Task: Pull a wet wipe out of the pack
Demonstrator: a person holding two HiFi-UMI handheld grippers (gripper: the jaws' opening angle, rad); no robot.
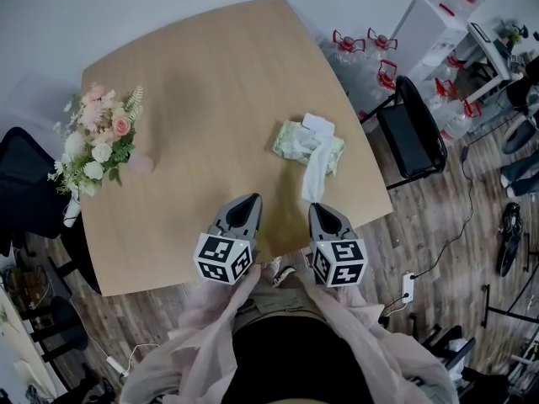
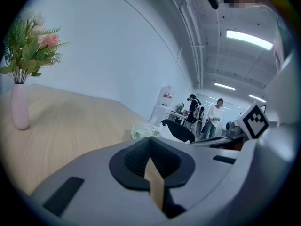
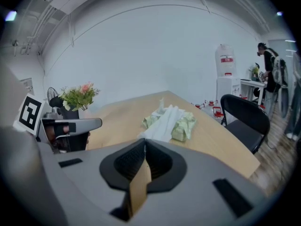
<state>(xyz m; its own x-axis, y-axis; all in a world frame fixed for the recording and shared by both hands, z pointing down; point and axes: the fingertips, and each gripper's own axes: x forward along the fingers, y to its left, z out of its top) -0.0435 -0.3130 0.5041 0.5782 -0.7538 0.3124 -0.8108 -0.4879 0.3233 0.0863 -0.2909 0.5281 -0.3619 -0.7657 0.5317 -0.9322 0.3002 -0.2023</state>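
A pale green wet-wipe pack (image 1: 290,139) lies on the wooden table (image 1: 202,82) right of centre, its white lid flap (image 1: 318,124) folded back. A white wipe (image 1: 316,175) stretches out of the pack to my right gripper (image 1: 316,207), whose jaws are shut on its near end. In the right gripper view the wipe (image 3: 162,123) runs from the pack (image 3: 184,124) down behind the gripper (image 3: 145,142). My left gripper (image 1: 250,199) hovers beside it to the left, shut and holding nothing. The left gripper view shows that gripper (image 2: 150,140) with the pack (image 2: 143,130) beyond it.
A vase of pink and white flowers (image 1: 97,137) stands at the table's left edge. Next to the right edge is a black chair (image 1: 413,133), with water bottles (image 1: 362,45) behind it. The near table edge runs under both grippers. People stand far off (image 2: 216,119).
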